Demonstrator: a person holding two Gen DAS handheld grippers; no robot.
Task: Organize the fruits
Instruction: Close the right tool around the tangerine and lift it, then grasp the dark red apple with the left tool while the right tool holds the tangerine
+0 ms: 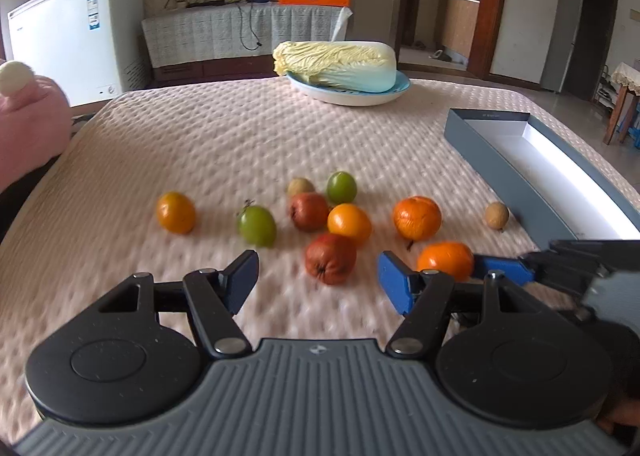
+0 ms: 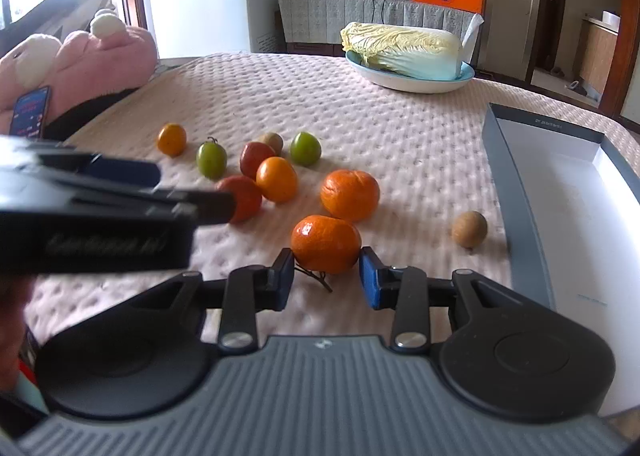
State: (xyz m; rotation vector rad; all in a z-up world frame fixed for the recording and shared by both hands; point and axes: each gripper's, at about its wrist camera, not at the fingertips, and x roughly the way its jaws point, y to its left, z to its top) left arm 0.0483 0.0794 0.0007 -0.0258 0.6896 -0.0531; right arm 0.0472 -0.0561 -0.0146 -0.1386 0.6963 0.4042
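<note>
- The table, covered by a cream quilted cloth [image 2: 360,116], carries everything.
- A long grey cardboard box with a white inside [image 2: 560,192] lies open along the table's right edge.
- A pale napa cabbage [image 2: 404,50] rests on a white plate with a blue rim [image 2: 400,82] near the far edge.
- The left gripper [image 1: 318,280] hovers low over the near side, its jaws spread wide and holding nothing; a dark red wrinkled fruit [image 1: 331,258] lies just ahead, between its fingers.
- The right gripper [image 2: 326,280] is open around a glossy orange mandarin with a twig [image 2: 326,243], one pad on each side; contact cannot be told.
- A second, larger orange mandarin [image 2: 350,194] sits just behind it, mid-table.
- Toward the centre cluster a smooth yellow-orange fruit [image 2: 277,179], another red fruit [image 2: 253,158], two green round fruits [image 2: 211,160] [image 2: 305,148] and a small brownish fruit [image 2: 272,141].
- Another yellow-orange fruit [image 2: 172,139] lies apart, toward the left edge.
- A small tan round fruit [image 2: 469,229] sits near the box wall.
</note>
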